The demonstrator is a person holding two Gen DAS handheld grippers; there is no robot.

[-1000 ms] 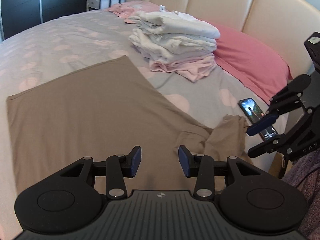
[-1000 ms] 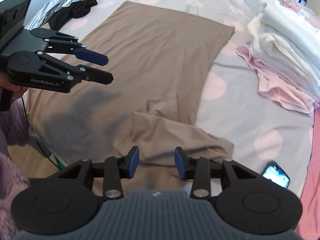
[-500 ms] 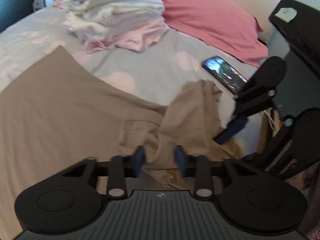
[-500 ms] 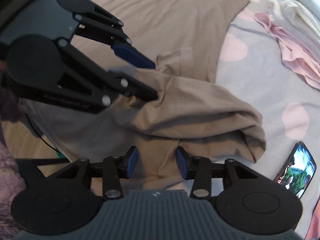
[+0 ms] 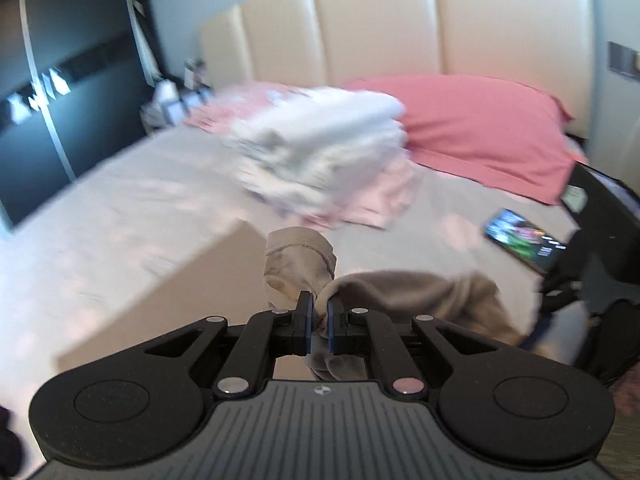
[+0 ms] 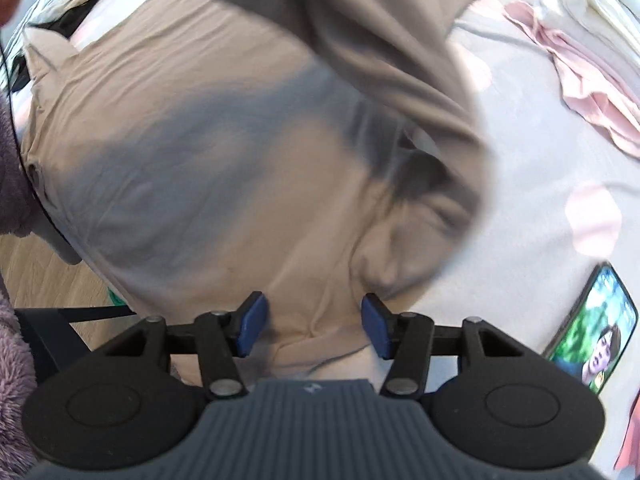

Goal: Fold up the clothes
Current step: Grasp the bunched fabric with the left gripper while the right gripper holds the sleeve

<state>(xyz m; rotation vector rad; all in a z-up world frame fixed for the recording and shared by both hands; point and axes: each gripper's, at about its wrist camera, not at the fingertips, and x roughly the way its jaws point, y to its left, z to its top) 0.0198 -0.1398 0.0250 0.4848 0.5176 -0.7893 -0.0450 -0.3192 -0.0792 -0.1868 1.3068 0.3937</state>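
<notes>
Tan garment [image 6: 192, 152]: spread over the near part of the bed [image 6: 532, 184]; one part lifted and bunched, hanging across the right wrist view from 12 toward 3 o'clock, blurred.
Left gripper [image 5: 316, 322]: its fingers [image 5: 304, 320] have just closed and are clamped on a gathered fold of the tan garment, which pokes up past the tips toward 12 o'clock.
Right gripper [image 6: 314, 326]: points steeply down at the cloth; its fingers [image 6: 252, 322] have just been opening and stand apart, the garment's hem lying between them, pads not pressing on it.
Stack of folded clothes [image 5: 320, 148]: white over pink, at 12 o'clock beyond the garment in the left wrist view, blurred.
Pink pillow [image 5: 480, 128]: at 1 o'clock, against the cream headboard [image 5: 380, 24].
Phone [image 6: 592, 332]: screen lit, on the bed at 3 o'clock of the right gripper, apart from the garment.
Sleeve [image 6: 12, 360]: purple fleece, at 9 o'clock.
</notes>
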